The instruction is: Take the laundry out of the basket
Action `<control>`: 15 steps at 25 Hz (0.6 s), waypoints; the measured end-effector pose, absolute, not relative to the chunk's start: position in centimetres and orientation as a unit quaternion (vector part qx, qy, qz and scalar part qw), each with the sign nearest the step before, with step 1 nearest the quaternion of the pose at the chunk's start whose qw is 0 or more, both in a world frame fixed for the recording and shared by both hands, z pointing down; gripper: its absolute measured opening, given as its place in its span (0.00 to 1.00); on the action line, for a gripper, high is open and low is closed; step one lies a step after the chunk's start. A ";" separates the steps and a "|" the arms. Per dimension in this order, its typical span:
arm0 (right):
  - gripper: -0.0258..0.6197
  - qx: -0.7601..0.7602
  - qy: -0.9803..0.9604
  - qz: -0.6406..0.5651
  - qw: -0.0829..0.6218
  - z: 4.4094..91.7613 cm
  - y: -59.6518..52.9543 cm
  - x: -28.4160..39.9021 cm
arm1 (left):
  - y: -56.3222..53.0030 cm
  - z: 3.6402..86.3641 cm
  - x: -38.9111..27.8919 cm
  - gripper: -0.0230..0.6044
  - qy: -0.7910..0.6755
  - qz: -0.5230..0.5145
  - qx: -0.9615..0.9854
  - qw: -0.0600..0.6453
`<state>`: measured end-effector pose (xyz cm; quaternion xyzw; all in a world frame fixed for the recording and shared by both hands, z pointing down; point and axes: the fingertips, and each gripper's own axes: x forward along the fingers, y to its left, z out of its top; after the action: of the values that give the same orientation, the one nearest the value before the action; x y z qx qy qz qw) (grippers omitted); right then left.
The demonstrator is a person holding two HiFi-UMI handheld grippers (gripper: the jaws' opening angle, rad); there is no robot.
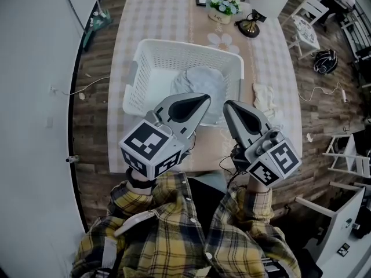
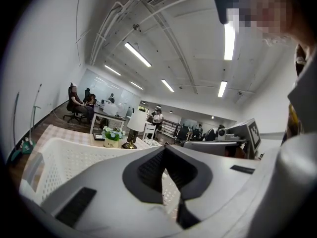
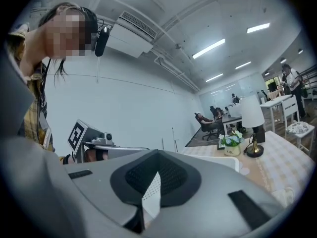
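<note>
Left gripper (image 1: 204, 101) has its jaws closed together, holding nothing. Right gripper (image 1: 228, 106) is the same, closed and empty. Both are held side by side, about level, with their tips over the near rim of the basket (image 1: 185, 46). The laundry (image 1: 200, 83) lies inside the basket, right of centre. Only the head view shows it; the gripper views catch just the basket wall, with a lamp (image 2: 135, 125) beyond
</note>
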<state>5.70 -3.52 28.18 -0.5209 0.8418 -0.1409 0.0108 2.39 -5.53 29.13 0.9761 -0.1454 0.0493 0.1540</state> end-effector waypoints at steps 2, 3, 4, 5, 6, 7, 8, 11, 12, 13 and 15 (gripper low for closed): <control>0.04 -0.524 0.840 -0.141 0.011 28.4 -3.6 5.5 | -5.8 29.4 2.0 0.06 -0.149 0.049 0.975 0.157; 0.04 -0.526 0.838 -0.142 0.011 28.5 -3.6 5.4 | -5.8 29.5 1.8 0.06 -0.150 0.050 0.975 0.157; 0.04 -0.529 0.837 -0.142 0.011 28.5 -3.5 5.4 | -5.8 29.6 1.6 0.06 -0.150 0.051 0.975 0.156; 0.04 -0.531 0.835 -0.142 0.012 28.6 -3.4 5.3 | -5.7 29.8 1.5 0.06 -0.149 0.053 0.975 0.155; 0.04 -0.534 0.834 -0.142 0.012 28.6 -3.3 5.2 | -5.7 29.8 1.3 0.06 -0.148 0.054 0.975 0.155; 0.04 -0.536 0.832 -0.142 0.012 28.6 -3.2 5.1 | -5.7 29.9 1.2 0.06 -0.148 0.054 0.975 0.155; 0.04 -0.538 0.831 -0.142 0.011 28.7 -3.2 5.1 | -5.7 30.0 1.0 0.06 -0.147 0.055 0.975 0.156; 0.04 -0.546 0.826 -0.143 0.005 28.9 -3.1 4.8 | -6.0 30.2 0.6 0.06 -0.147 0.054 0.974 0.161; 0.04 -0.548 0.824 -0.142 0.003 29.1 -3.2 4.8 | -6.2 30.3 0.5 0.06 -0.148 0.054 0.974 0.162; 0.04 -0.551 0.822 -0.142 0.001 29.2 -3.2 4.8 | -6.4 30.4 0.4 0.06 -0.148 0.055 0.974 0.164; 0.04 -0.556 0.819 -0.141 0.000 29.3 -3.3 4.8 | -6.7 30.7 0.1 0.06 -0.148 0.057 0.973 0.165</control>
<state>4.76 -3.28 29.30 -0.5556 0.8194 -0.1411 -0.0004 0.08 -6.68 30.66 0.9734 -0.1484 0.0573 0.1647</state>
